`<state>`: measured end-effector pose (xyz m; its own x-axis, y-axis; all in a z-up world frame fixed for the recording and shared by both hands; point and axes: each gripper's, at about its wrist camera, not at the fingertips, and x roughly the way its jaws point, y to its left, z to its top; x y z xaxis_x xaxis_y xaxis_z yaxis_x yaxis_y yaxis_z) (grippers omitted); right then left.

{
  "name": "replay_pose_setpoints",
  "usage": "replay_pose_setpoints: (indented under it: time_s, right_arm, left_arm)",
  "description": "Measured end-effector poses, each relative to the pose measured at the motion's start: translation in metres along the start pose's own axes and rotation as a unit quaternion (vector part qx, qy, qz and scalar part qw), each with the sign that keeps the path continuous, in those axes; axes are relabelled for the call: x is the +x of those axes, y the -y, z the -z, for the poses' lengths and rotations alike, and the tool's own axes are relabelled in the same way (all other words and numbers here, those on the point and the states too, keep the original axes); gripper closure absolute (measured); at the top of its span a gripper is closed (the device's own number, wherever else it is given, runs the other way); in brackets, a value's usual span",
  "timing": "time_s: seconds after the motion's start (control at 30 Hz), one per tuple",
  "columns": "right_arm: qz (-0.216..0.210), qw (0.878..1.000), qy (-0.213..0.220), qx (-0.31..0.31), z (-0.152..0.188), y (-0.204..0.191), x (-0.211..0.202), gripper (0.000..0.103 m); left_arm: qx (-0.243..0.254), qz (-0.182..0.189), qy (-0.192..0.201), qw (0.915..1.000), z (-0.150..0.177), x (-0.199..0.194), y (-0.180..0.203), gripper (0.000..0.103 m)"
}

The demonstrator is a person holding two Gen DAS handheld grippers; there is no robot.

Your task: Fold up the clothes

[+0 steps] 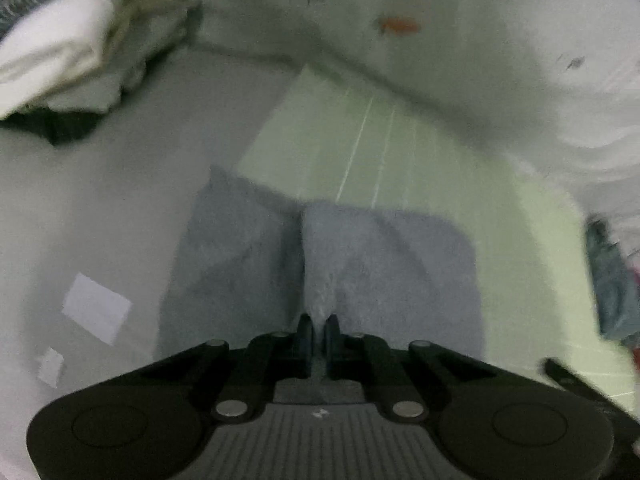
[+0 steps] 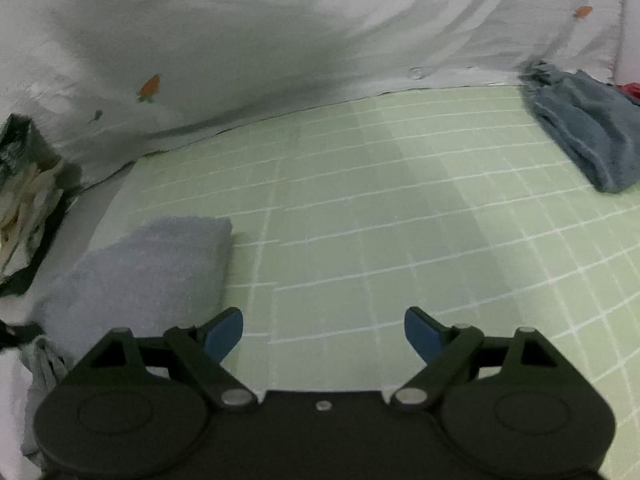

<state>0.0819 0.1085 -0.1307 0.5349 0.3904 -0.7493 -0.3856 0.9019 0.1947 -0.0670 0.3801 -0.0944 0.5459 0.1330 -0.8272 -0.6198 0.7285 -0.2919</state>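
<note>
A pale blue-grey towel lies folded at the left edge of a light green checked sheet. My left gripper is shut on a pinched ridge of that towel, which rises in a fold between the two fingers. In the right wrist view the same towel lies at the lower left, and my right gripper stands open over the green sheet, to the right of the towel, with nothing between its blue pads.
A heap of white and dark clothes lies at the far left. A darker blue towel lies crumpled at the far right of the sheet. A white quilt with small orange prints borders the back. White paper scraps lie left of the towel.
</note>
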Motion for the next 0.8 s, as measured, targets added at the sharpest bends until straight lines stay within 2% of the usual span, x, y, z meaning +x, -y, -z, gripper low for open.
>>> replay_pose_setpoints:
  time_s: [0.03, 0.17, 0.27, 0.33, 0.37, 0.4, 0.43, 0.47, 0.5, 0.57, 0.67, 0.8]
  right_arm:
    - [-0.004, 1.000, -0.002, -0.003, 0.001, -0.006, 0.002, 0.014]
    - [-0.016, 0.999, -0.005, -0.030, 0.014, -0.028, 0.003, 0.014]
    - [-0.016, 0.999, -0.004, -0.038, 0.023, -0.038, 0.001, 0.014]
    - [-0.015, 0.999, -0.002, -0.038, 0.027, -0.045, 0.000, 0.014]
    - [-0.013, 0.999, 0.000, -0.037, 0.029, -0.048, -0.001, 0.014]
    - [-0.011, 0.999, 0.002, -0.036, 0.031, -0.052, -0.002, 0.013]
    - [-0.010, 0.999, 0.003, -0.035, 0.032, -0.055, -0.003, 0.013]
    - [-0.010, 0.999, 0.003, -0.034, 0.034, -0.058, -0.002, 0.012]
    - [-0.009, 0.999, 0.002, -0.032, 0.035, -0.060, -0.001, 0.012]
    - [-0.011, 0.999, -0.002, -0.030, 0.037, -0.065, 0.002, 0.012]
    - [-0.012, 0.999, -0.002, -0.034, 0.038, -0.074, 0.004, 0.012]
    - [-0.024, 0.999, 0.003, -0.033, 0.034, -0.084, 0.003, 0.012]
  left_arm:
    - [0.002, -0.001, 0.011, 0.9999, -0.001, -0.010, -0.003, 0.097]
    - [0.017, -0.047, 0.041, 0.9979, 0.004, -0.026, -0.024, 0.096]
    - [-0.039, -0.068, -0.005, 0.9969, 0.001, -0.007, -0.058, 0.090]
    - [-0.065, -0.073, -0.026, 0.9949, 0.004, 0.000, -0.074, 0.090]
    - [-0.069, -0.066, -0.028, 0.9950, 0.005, -0.001, -0.079, 0.084]
    - [-0.066, -0.052, -0.025, 0.9961, 0.005, -0.004, -0.081, 0.071]
    - [-0.060, -0.038, -0.023, 0.9972, 0.003, -0.004, -0.081, 0.063]
    - [-0.051, -0.023, -0.021, 0.9982, 0.000, -0.003, -0.079, 0.049]
    - [-0.036, -0.010, -0.021, 0.9991, -0.003, -0.003, -0.075, 0.039]
    - [0.008, -0.007, -0.030, 0.9995, -0.006, 0.004, -0.066, 0.034]
    - [0.076, -0.044, -0.066, 0.9939, 0.002, 0.024, -0.053, 0.033]
    - [0.073, -0.057, -0.085, 0.9920, 0.004, 0.034, -0.061, 0.031]
